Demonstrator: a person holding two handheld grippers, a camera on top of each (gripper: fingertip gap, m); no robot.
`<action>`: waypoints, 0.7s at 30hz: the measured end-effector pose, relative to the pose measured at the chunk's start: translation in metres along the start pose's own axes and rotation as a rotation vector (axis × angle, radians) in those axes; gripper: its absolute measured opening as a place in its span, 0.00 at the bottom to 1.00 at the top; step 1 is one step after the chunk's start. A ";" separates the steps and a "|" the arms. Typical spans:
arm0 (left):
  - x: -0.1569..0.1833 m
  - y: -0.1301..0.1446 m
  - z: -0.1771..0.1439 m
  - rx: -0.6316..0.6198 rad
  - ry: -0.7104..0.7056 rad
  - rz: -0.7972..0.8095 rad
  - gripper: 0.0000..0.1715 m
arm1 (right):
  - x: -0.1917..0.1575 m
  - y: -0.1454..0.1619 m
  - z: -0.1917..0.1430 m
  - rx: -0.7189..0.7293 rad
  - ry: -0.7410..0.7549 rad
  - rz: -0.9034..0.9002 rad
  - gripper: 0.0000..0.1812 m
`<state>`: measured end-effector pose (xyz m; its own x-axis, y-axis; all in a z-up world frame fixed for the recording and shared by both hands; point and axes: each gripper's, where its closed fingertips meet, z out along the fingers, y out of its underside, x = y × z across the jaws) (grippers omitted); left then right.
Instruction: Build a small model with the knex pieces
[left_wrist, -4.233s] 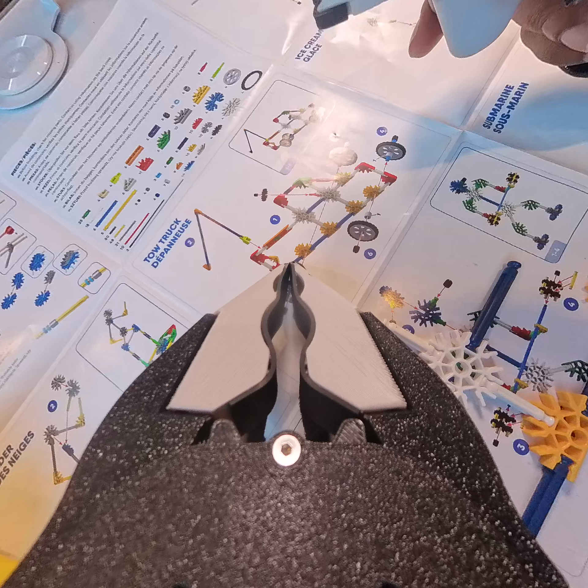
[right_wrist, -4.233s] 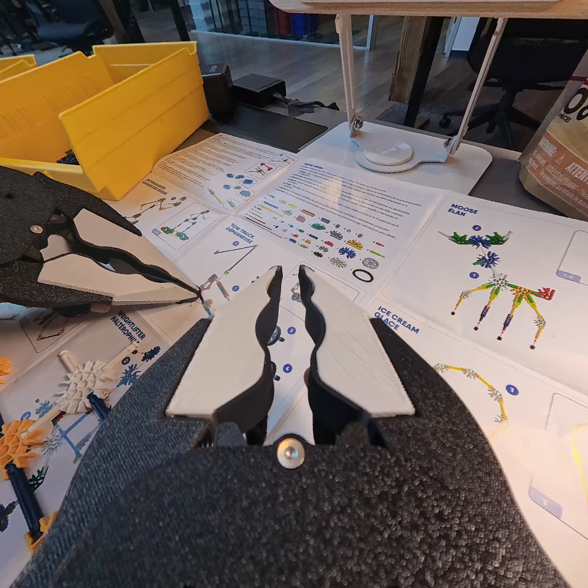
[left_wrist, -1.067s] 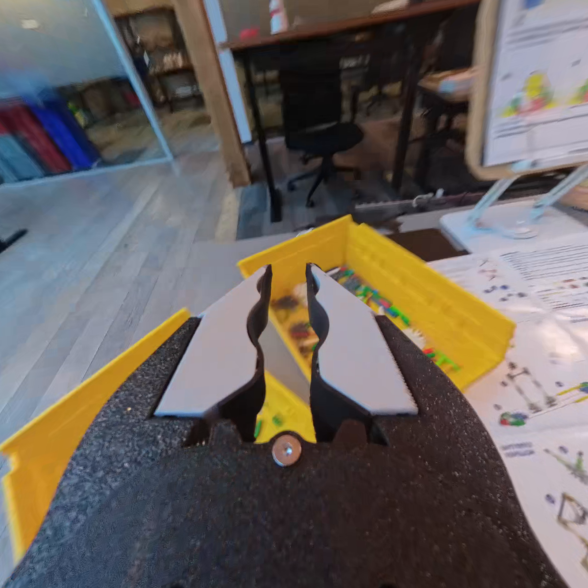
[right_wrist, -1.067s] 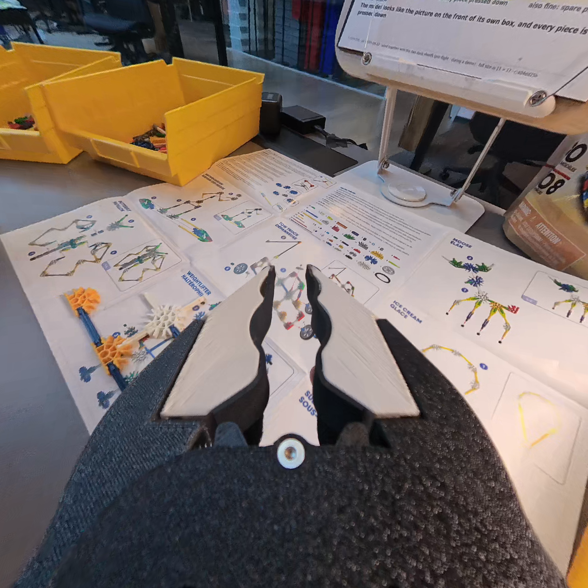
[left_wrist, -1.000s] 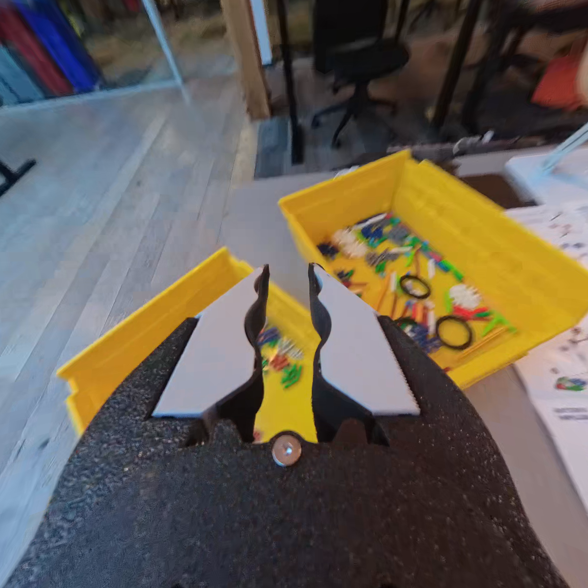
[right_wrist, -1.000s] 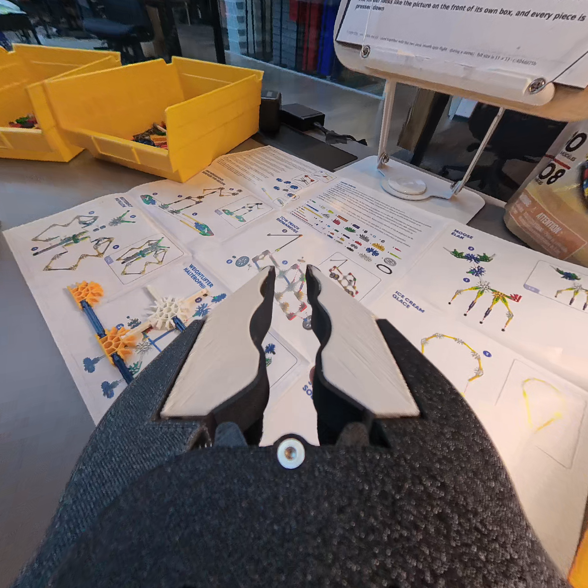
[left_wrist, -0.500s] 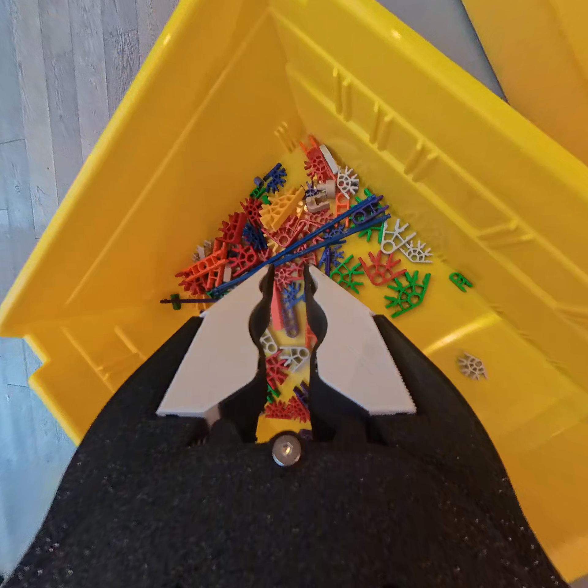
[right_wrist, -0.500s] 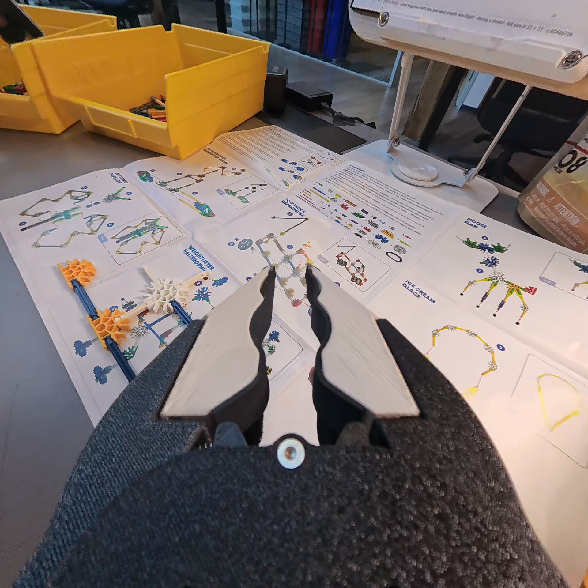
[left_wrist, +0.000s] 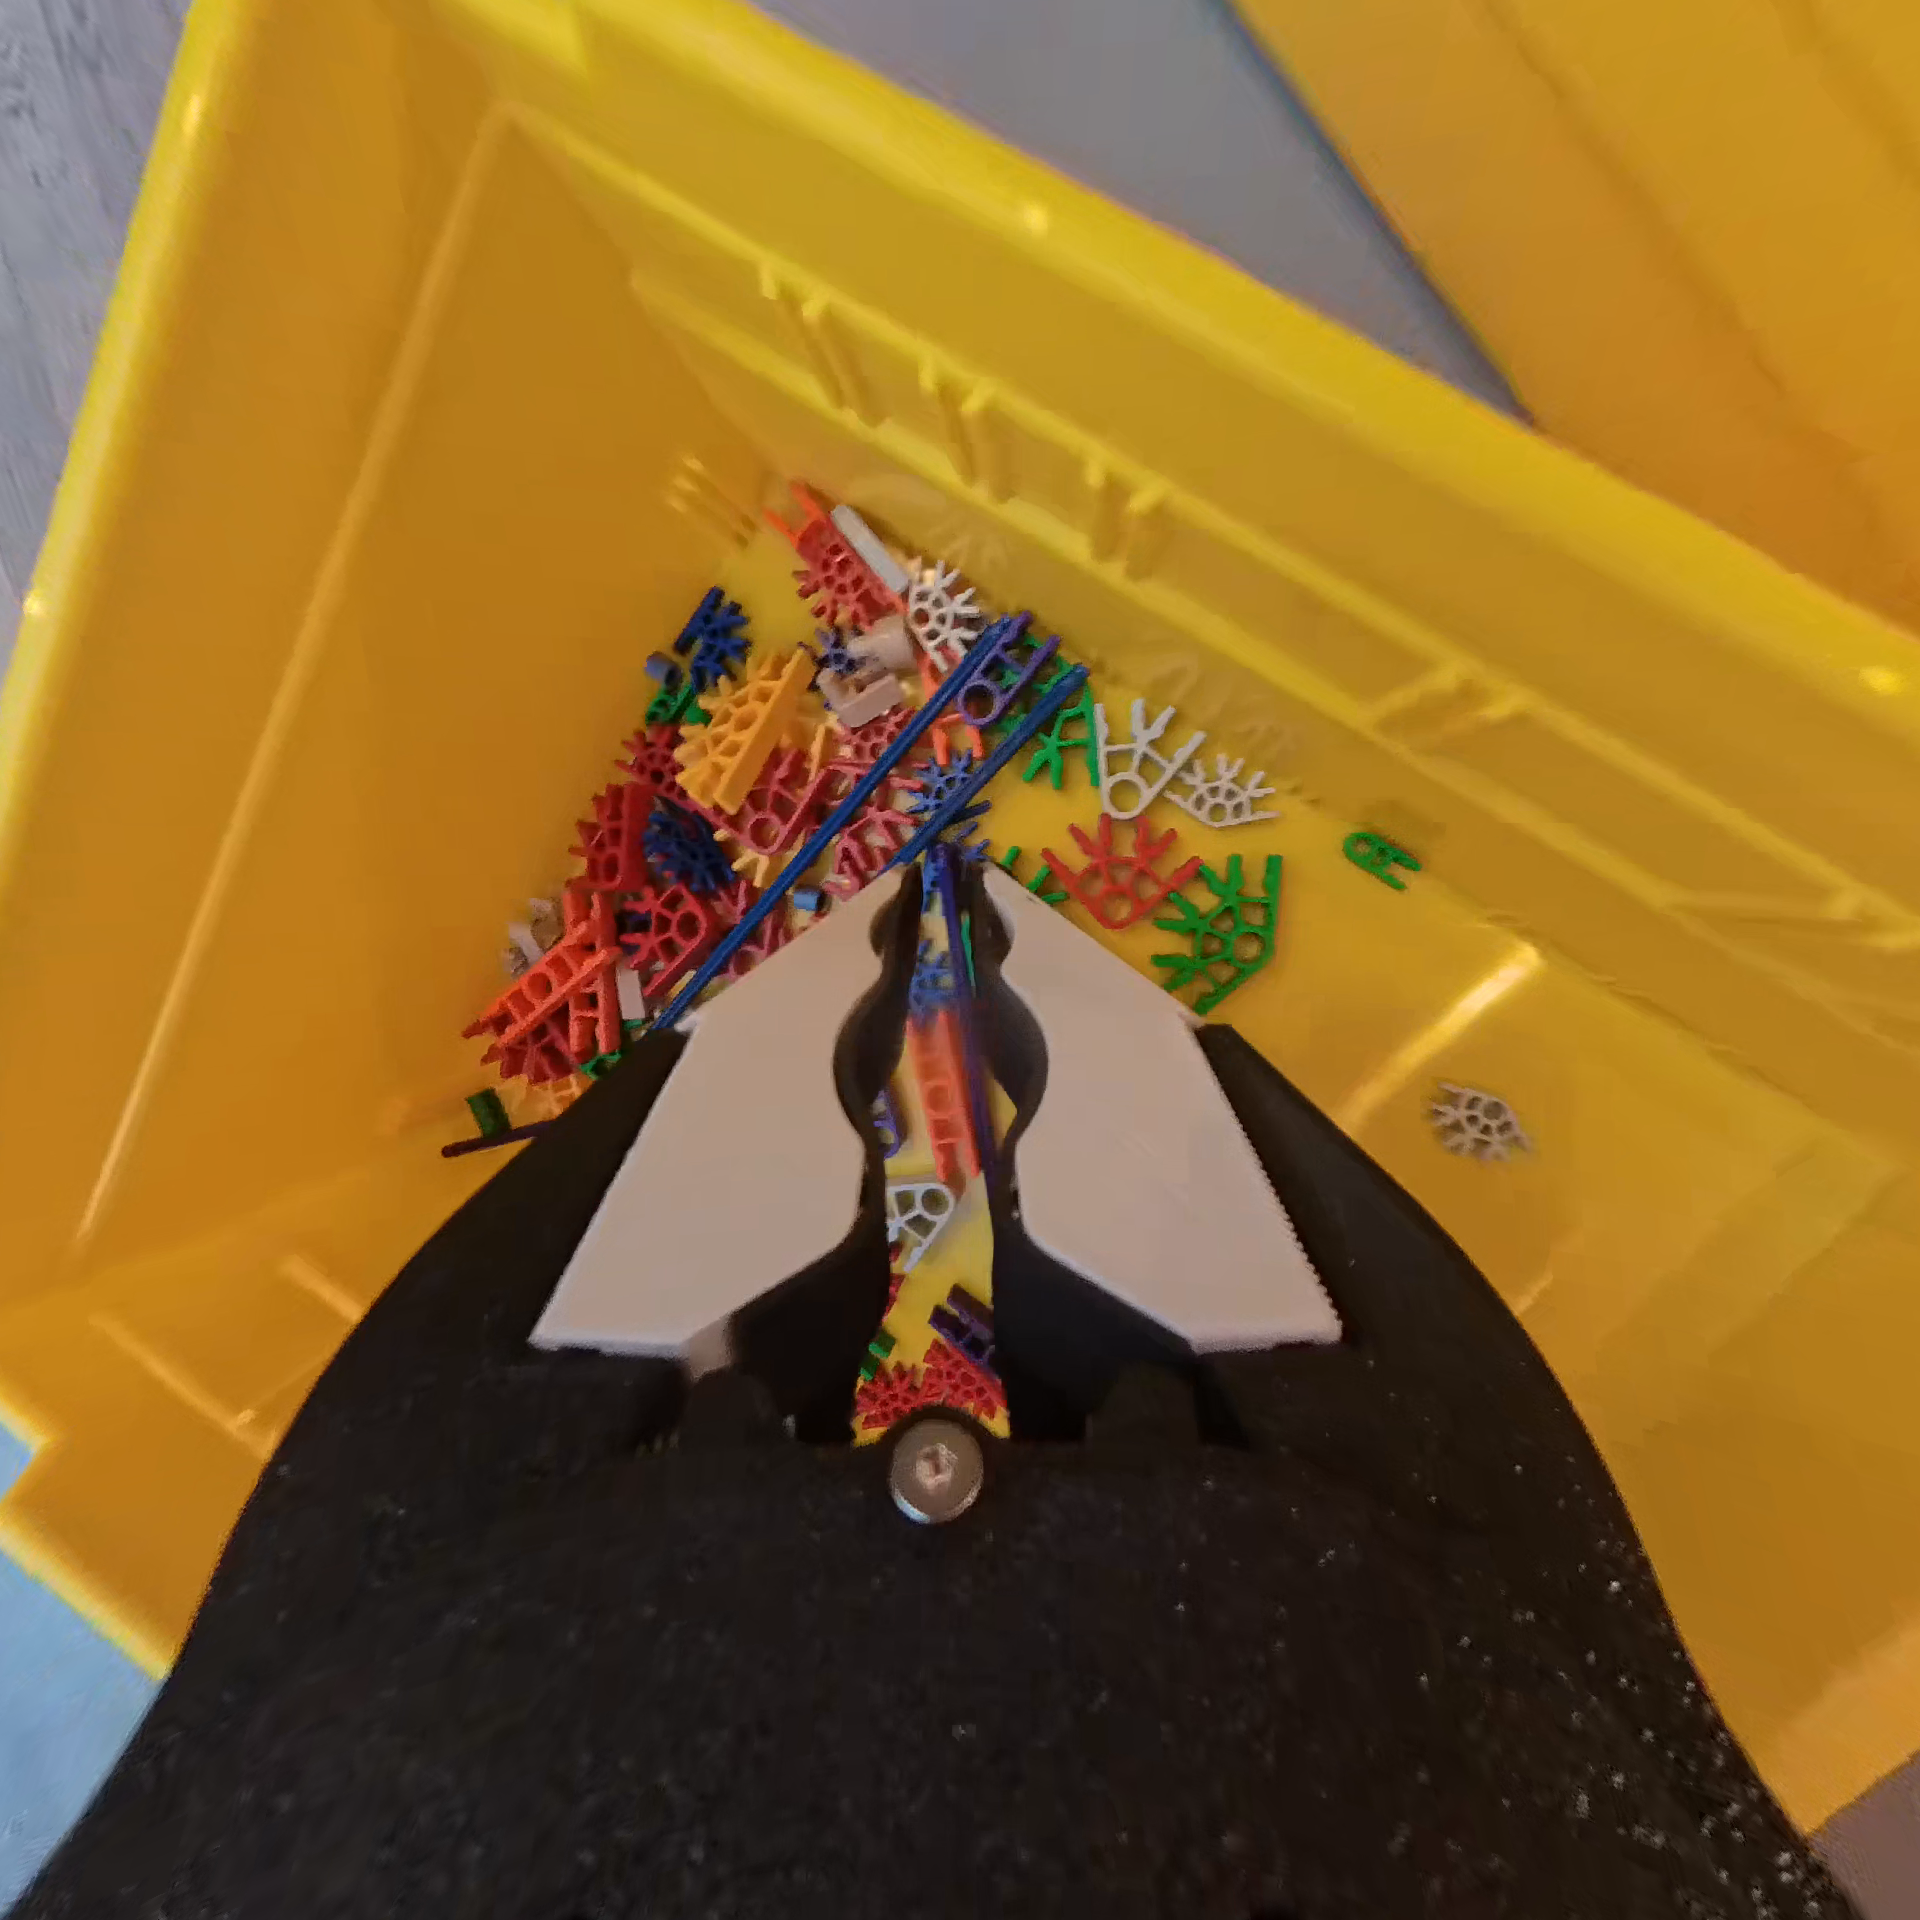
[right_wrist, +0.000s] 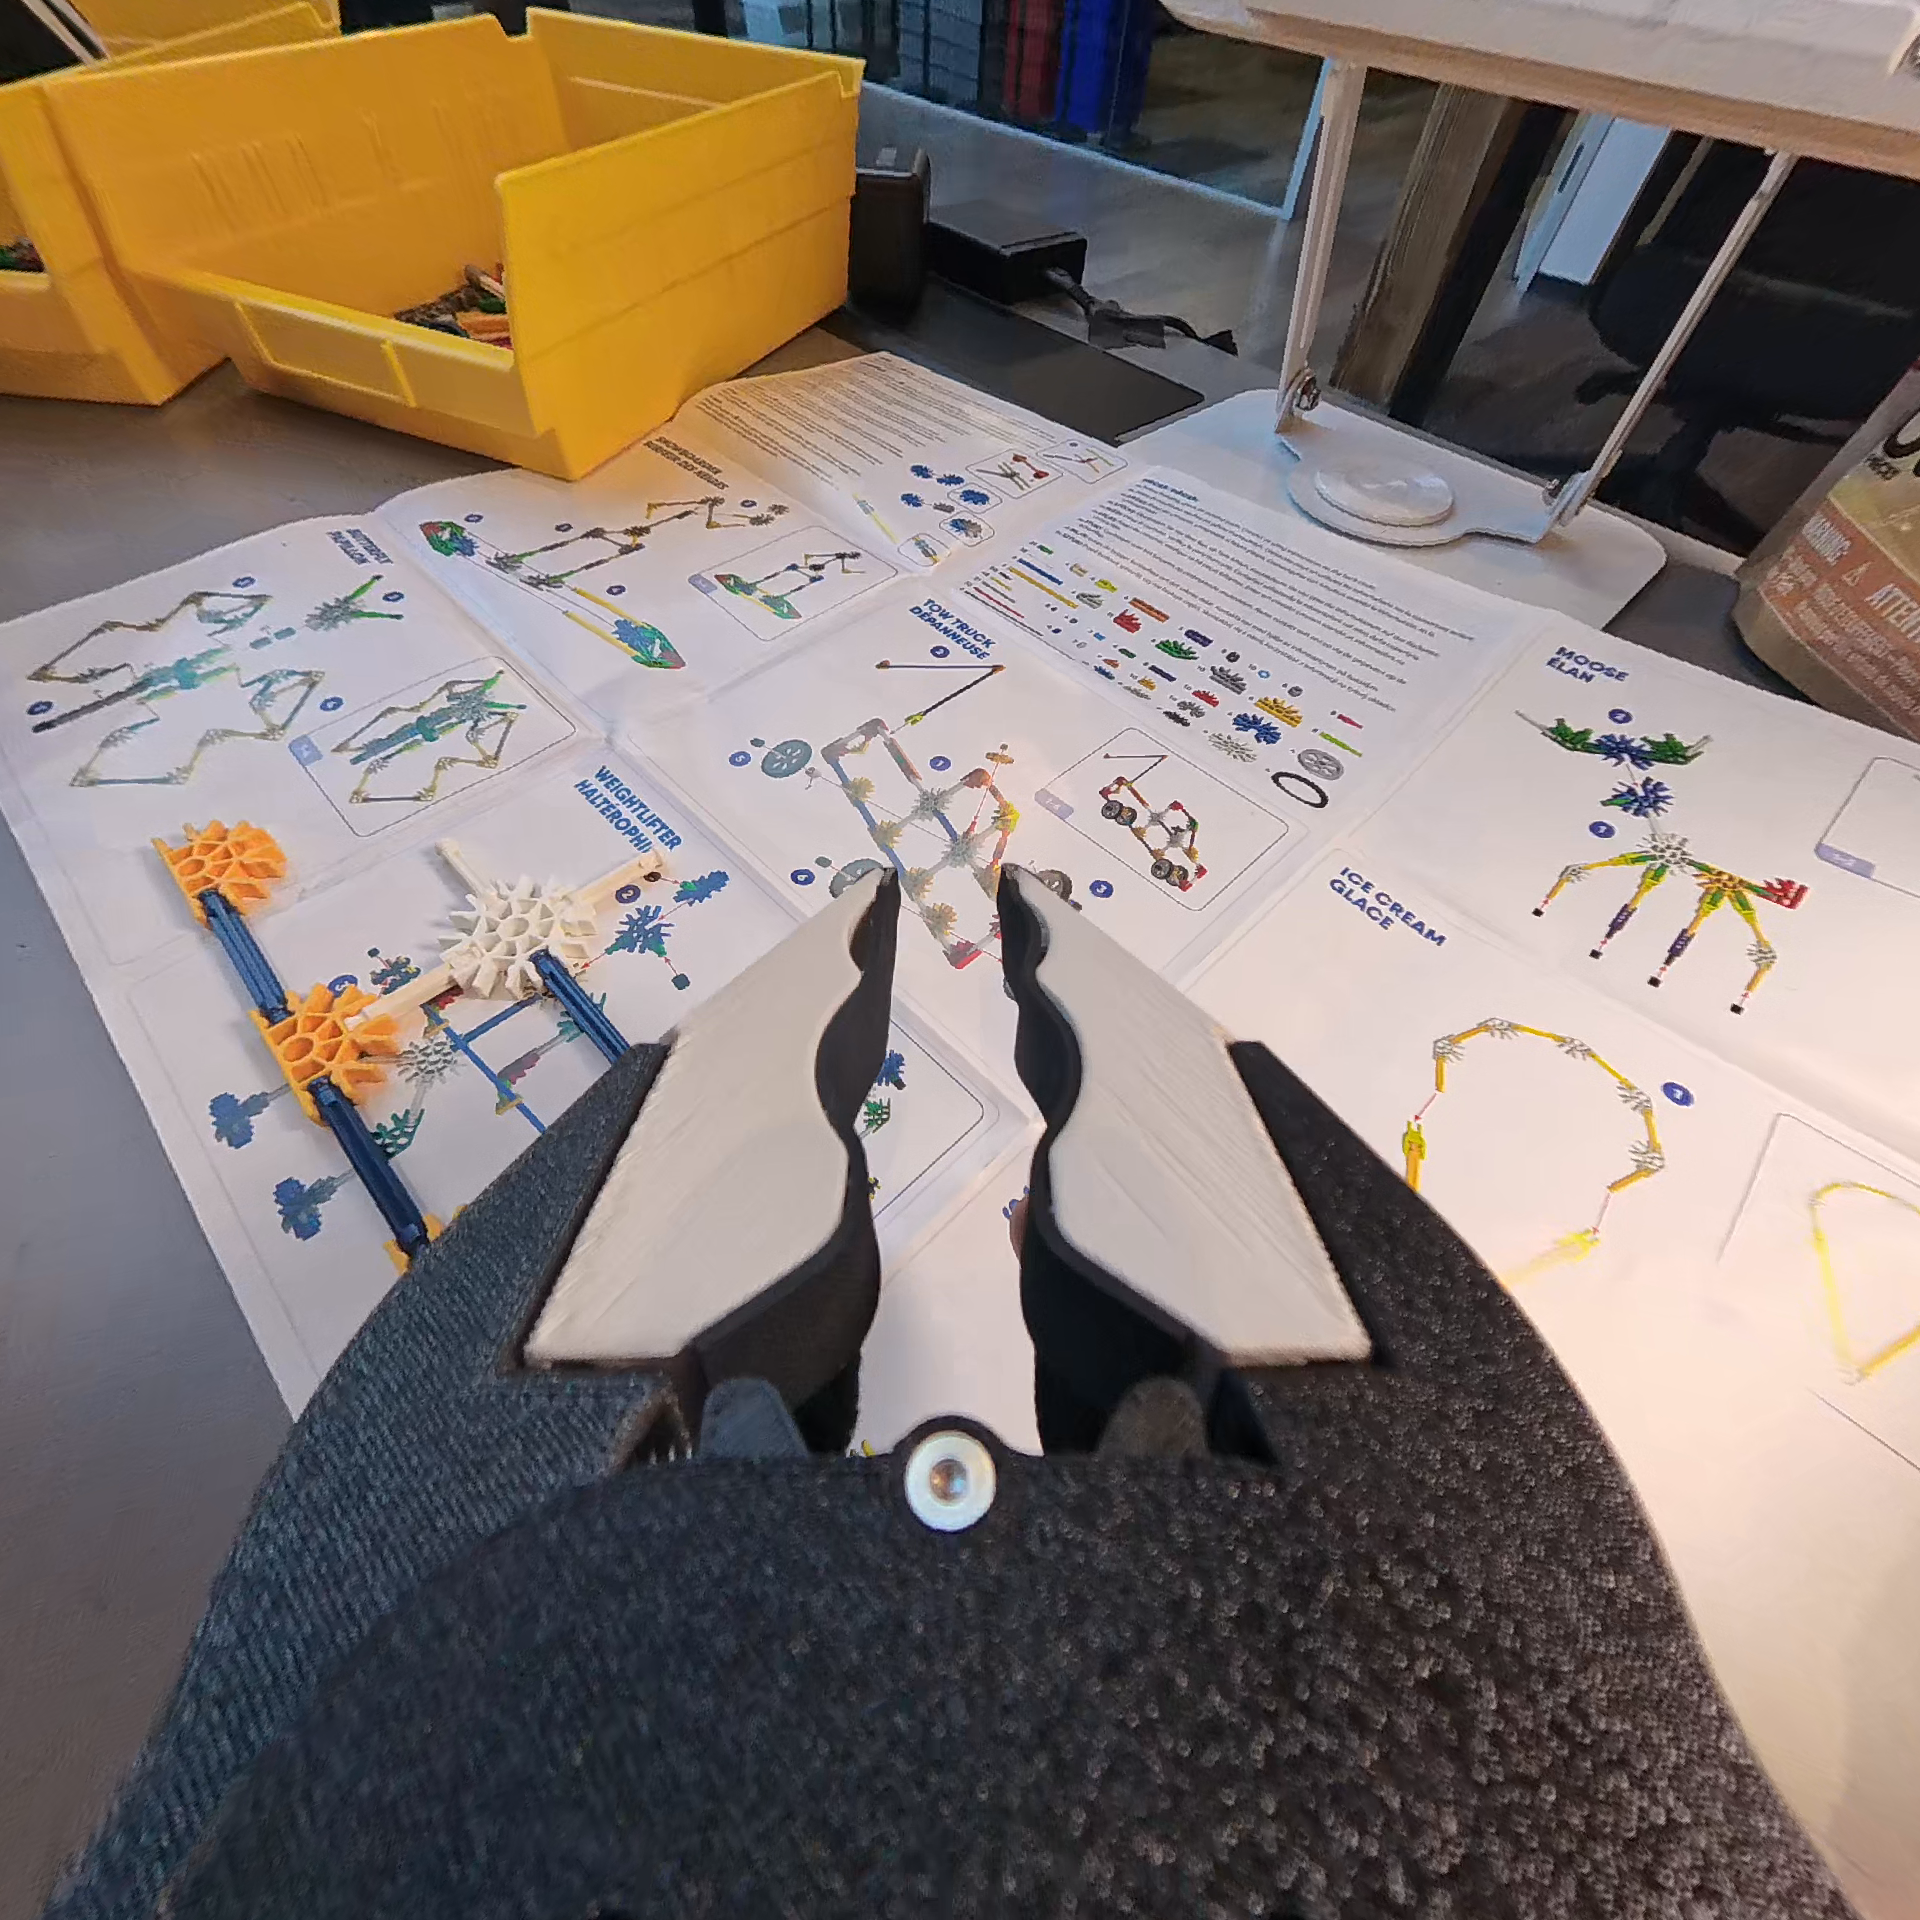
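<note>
2 grippers show. Left gripper (left_wrist: 943, 883) is nearly closed on a thin purple rod (left_wrist: 964, 997) inside the yellow bin (left_wrist: 364, 436), loose pieces (left_wrist: 790, 790) at 11 o'clock. Right gripper (right_wrist: 940, 883) is narrowly apart, empty, above the instruction sheet (right_wrist: 1351, 1018); a partly built model (right_wrist: 416, 997) lies at 9 o'clock.

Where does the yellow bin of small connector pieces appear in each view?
Left wrist view: the yellow bin fills most of the picture, left claw over its pieces.
Right wrist view: far upper-left edge, mostly cut off.
Shared landmark: the second yellow bin, directly beside it in both views.
</note>
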<state>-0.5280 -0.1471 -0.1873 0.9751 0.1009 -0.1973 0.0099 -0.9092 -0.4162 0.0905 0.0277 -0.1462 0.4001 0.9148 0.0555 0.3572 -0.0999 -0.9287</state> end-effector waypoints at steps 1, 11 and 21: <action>0.008 -0.002 -0.002 0.013 0.030 0.034 0.04 | 0.000 0.001 0.001 -0.002 -0.003 0.003 0.10; 0.036 0.005 0.011 -0.060 0.126 0.143 0.11 | 0.000 0.005 0.002 -0.014 -0.002 0.001 0.10; 0.034 0.006 0.012 -0.091 0.114 0.186 0.09 | -0.002 0.006 0.002 -0.022 -0.012 -0.008 0.10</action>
<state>-0.4975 -0.1444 -0.2074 0.9807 -0.1137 -0.1594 -0.1577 -0.9410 -0.2993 0.0902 0.0264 -0.1527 0.3871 0.9202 0.0579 0.3791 -0.1016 -0.9198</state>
